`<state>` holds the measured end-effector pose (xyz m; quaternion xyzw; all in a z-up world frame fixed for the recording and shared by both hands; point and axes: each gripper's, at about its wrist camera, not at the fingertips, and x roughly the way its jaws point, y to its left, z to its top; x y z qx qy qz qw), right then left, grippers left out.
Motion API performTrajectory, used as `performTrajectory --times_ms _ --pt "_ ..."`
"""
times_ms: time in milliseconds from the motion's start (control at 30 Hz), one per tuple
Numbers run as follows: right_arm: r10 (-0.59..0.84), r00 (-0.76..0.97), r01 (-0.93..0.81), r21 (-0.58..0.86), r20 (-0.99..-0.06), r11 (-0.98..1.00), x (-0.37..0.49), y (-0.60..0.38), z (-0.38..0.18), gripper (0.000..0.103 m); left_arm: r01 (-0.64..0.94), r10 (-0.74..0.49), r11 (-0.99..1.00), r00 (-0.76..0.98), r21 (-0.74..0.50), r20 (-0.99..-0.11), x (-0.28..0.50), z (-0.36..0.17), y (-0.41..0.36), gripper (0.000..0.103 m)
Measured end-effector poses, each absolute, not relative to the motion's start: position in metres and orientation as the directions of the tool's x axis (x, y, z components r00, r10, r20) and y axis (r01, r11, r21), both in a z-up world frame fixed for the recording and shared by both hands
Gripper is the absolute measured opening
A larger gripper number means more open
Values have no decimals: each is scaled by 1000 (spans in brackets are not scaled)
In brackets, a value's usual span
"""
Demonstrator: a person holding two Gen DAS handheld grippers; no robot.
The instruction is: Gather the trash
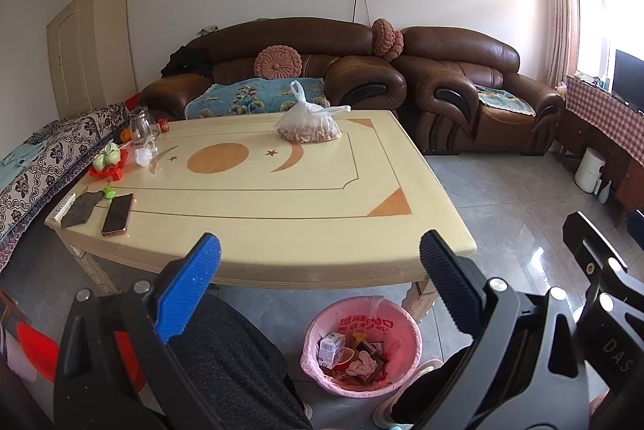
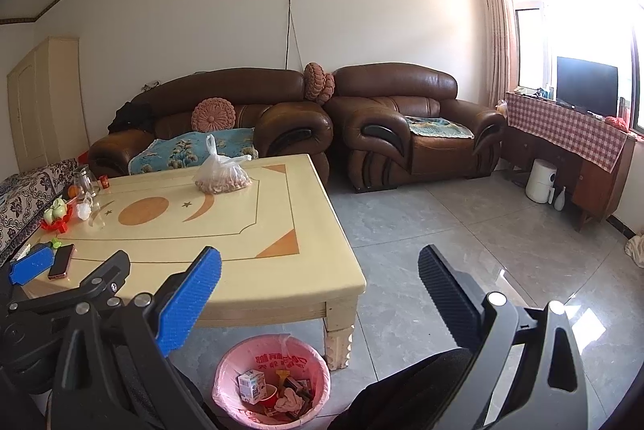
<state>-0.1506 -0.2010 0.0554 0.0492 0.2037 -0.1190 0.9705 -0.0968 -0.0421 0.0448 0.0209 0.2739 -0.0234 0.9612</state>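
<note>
- Two grippers hang above the person's lap, both spread wide with nothing between the fingers: the left gripper [image 1: 320, 257] faces the near edge of the coffee table [image 1: 281, 229], and the right gripper [image 2: 320, 271] points past the table corner toward the floor.
- Trash already gathered sits in the pink-lined bin [image 1: 396, 317] on the floor just under the table's near edge: a small milk carton [image 1: 332, 349], a red paper cup and crumpled wrappers.
- What remains looks like the crumpled white scrap [image 1: 143, 156] near the glass jar [image 1: 141, 126] at the table's far left; whether it counts as trash is my guess.
- That scrap should be light and soft, collapsing under a pinch; take it across its bulk, clear of the fragile jar.
- The knotted plastic bag of nuts [image 1: 308, 126] looks floppy and heavier, best lifted by its knot.
- Only the right wrist view shows the window, television [image 2: 585, 84] and the left gripper's blue pad; the left wrist view shows the phone [image 1: 118, 213] and dark cloth more clearly.
</note>
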Motion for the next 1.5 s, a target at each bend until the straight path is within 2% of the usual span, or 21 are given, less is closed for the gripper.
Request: performTrajectory --times_ms 1500 --pt "-224 877 256 19 -426 966 -145 -195 48 96 45 -20 998 851 36 -525 -95 45 -38 97"
